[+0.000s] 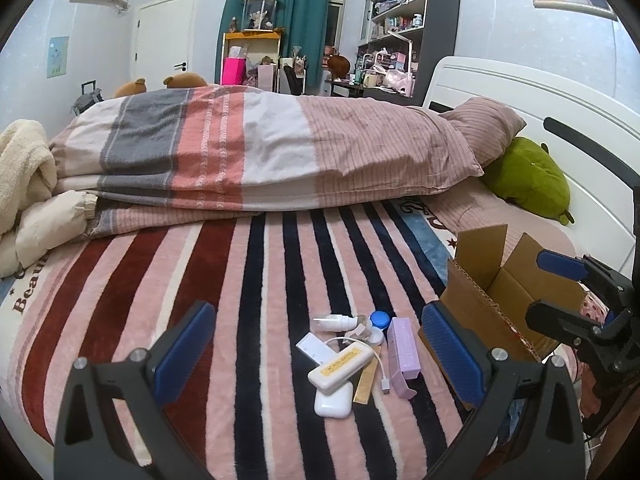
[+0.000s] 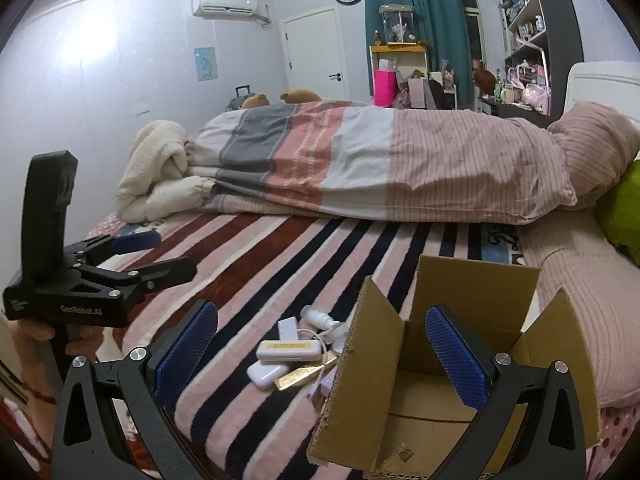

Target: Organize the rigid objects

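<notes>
Both hand-held grippers, left (image 1: 318, 354) & right (image 2: 320, 354), wide apart, empty; cardboard box (image 2: 460, 320) nearby.

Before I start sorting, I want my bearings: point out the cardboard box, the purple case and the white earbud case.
cardboard box (image 2: 472, 292): right wrist view, inner back wall.
purple case (image 1: 405, 350): left wrist view, top face.
white earbud case (image 1: 333, 403): left wrist view, lid.

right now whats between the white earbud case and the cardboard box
In the left wrist view, a gold flat packet, a white cable's plug and a lilac rectangular case lie between the white earbud case and the cardboard box.
</notes>
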Demonstrator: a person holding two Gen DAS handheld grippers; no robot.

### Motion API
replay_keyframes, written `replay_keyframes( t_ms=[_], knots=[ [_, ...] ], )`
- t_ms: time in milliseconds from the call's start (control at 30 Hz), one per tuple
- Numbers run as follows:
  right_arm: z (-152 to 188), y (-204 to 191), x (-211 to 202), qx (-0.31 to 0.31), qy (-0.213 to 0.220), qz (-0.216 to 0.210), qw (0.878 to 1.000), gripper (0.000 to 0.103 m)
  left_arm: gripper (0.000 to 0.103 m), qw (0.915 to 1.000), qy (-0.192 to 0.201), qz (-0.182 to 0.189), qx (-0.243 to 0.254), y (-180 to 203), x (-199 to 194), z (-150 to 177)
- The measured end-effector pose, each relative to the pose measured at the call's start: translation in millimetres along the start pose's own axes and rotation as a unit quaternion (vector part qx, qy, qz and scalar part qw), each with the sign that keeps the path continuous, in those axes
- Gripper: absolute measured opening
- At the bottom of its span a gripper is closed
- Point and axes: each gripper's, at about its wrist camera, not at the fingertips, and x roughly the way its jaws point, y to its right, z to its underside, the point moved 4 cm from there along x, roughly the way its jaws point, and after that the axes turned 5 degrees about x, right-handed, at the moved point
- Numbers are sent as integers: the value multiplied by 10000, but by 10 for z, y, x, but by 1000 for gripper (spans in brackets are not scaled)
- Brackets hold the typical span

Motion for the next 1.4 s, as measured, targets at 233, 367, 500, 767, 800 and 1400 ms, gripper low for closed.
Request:
replay_keyframes(
  t_ms=[233,367,500,767,800,1400],
  knots=[
    [-3,8,11,48,-4,54,10000,103,103,10000,-10,-50,13,-22,19,-5],
    [-3,18,-9,50,36,199,9998,103,103,10000,-5,-76,24,-35,25,1],
    [15,23,-9,83,-83,30,9999,103,103,10000,-24,1,-19,-45,24,2],
    [31,15,-55,68,11,59,10000,103,103,10000,-21,63,-25,-40,12,4],
    [34,17,-59,69,14,55,10000,103,103,10000,-17,58,-15,-40,6,2],
    [87,-114,-48,-89,-44,-208,9997,103,103,10000,59,-52,-22,-38,-14,-7]
  ],
)
